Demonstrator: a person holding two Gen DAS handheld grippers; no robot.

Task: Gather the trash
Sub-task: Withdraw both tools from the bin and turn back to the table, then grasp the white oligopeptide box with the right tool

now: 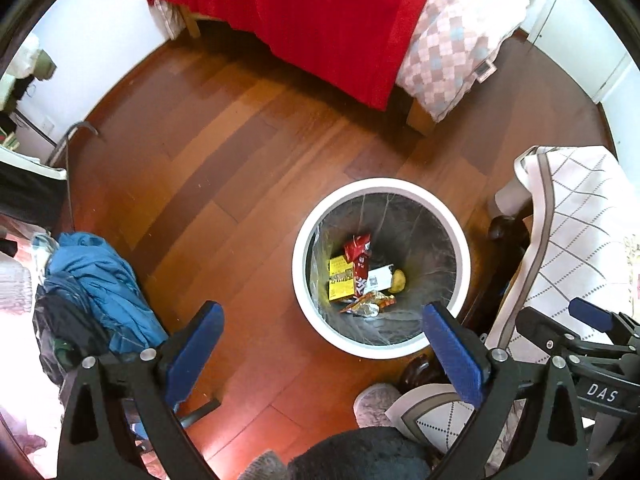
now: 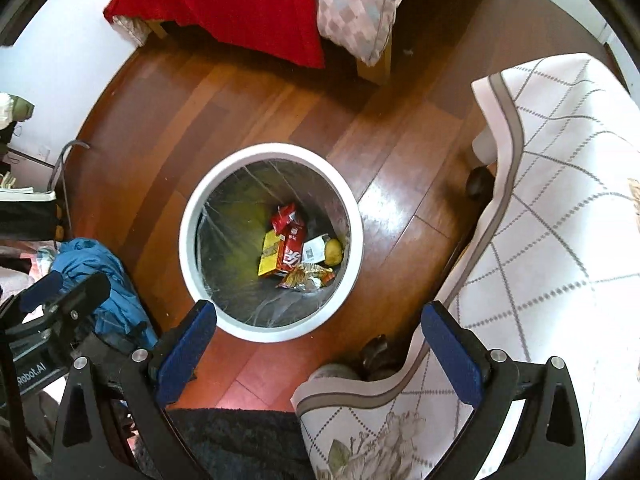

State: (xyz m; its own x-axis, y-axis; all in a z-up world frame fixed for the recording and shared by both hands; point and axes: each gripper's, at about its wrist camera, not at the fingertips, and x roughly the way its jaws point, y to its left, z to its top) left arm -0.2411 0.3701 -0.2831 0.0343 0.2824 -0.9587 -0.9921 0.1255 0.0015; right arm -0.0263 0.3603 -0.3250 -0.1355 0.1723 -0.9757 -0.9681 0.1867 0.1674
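A round white trash bin [image 1: 304,280] with a clear liner stands on the wooden floor; it also shows in the right wrist view [image 2: 188,240]. Inside lie a red snack wrapper [image 1: 360,256], a yellow box [image 1: 340,280], a white card [image 1: 378,278], a yellowish fruit [image 1: 399,281] and a crumpled orange wrapper [image 1: 368,305]. My left gripper [image 1: 324,354] is open and empty, held above the floor just left of the bin. My right gripper [image 2: 320,354] is open and empty above the bin's near edge.
A bed with a red blanket [image 1: 320,20] and checked quilt [image 1: 452,48] stands at the far side. A table with a white patterned cloth [image 2: 540,220] is on the right. A blue garment pile [image 1: 100,280] lies at the left. Grey slippers [image 1: 374,404] are near the bottom.
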